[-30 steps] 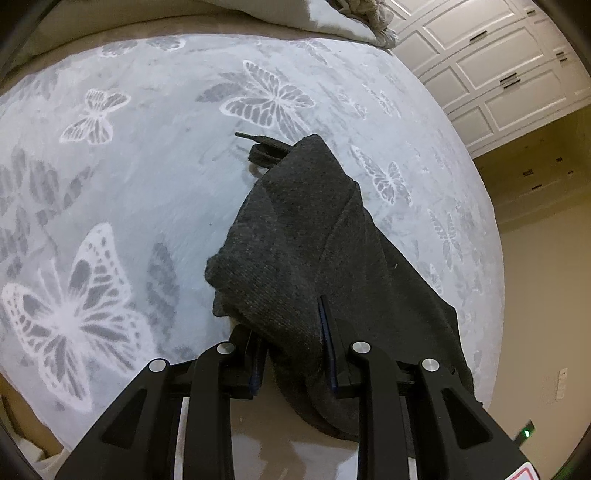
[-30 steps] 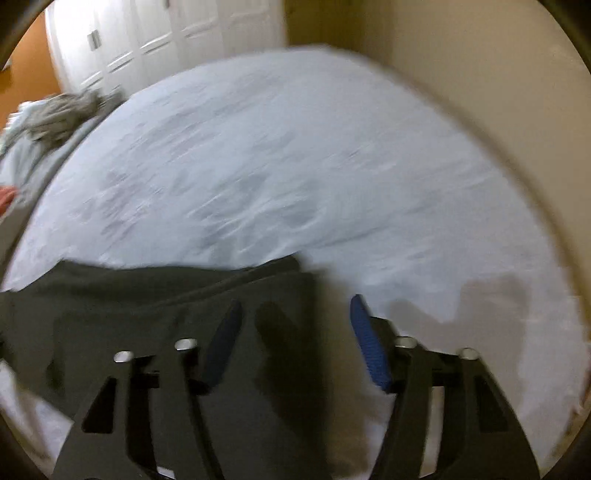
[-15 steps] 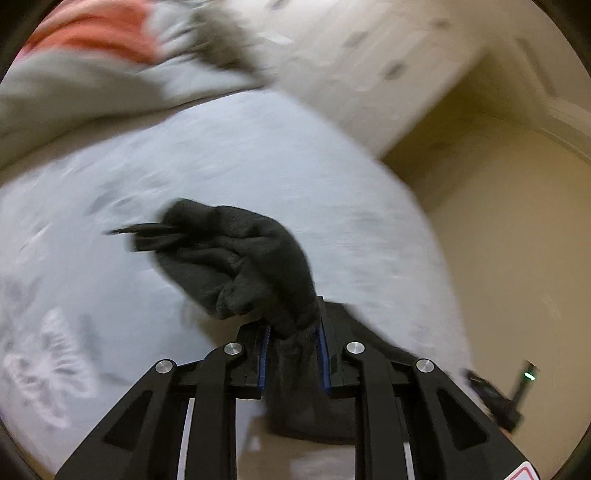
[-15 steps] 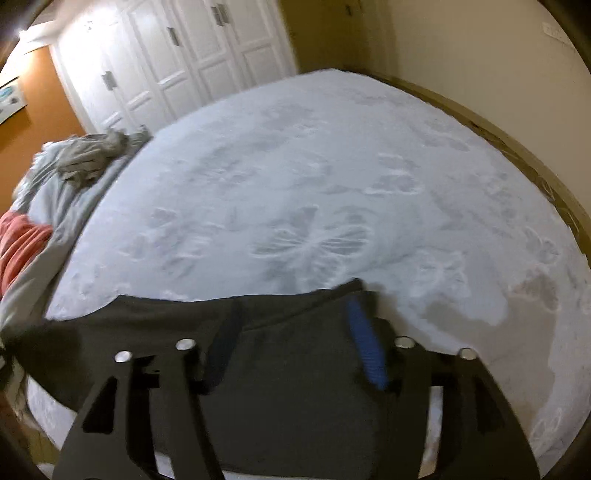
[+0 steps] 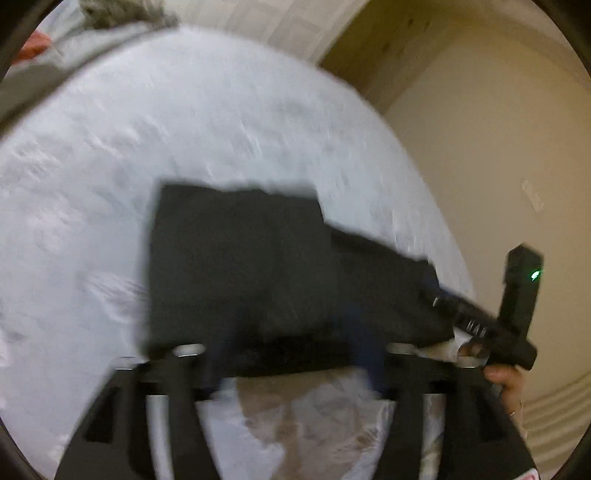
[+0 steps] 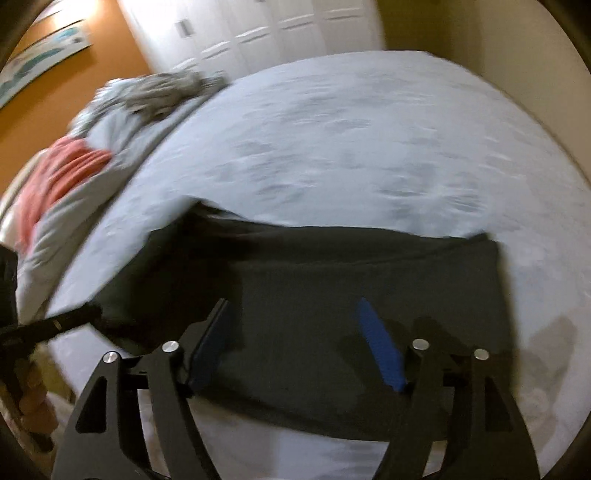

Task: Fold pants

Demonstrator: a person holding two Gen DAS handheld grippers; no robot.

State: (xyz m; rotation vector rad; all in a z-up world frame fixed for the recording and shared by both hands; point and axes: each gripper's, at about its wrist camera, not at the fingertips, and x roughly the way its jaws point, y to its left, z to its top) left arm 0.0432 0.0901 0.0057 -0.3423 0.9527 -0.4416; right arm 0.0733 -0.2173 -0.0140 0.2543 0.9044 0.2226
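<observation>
Pants (image 5: 240,266) now lie flat (both tools just opened, empty)

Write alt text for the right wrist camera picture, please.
Dark pants lie folded flat on a pale blue bedspread, with the right hand-held gripper open just above them, gripping nothing. A heap of grey and red laundry sits at the bed's far left, before white closet doors.

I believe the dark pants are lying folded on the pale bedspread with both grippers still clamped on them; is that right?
Not quite. The pants do lie folded on the bedspread, but both grippers are open. The right gripper in the right wrist view and the left gripper in the left wrist view have just been opening, pads clear of the cloth.
</observation>
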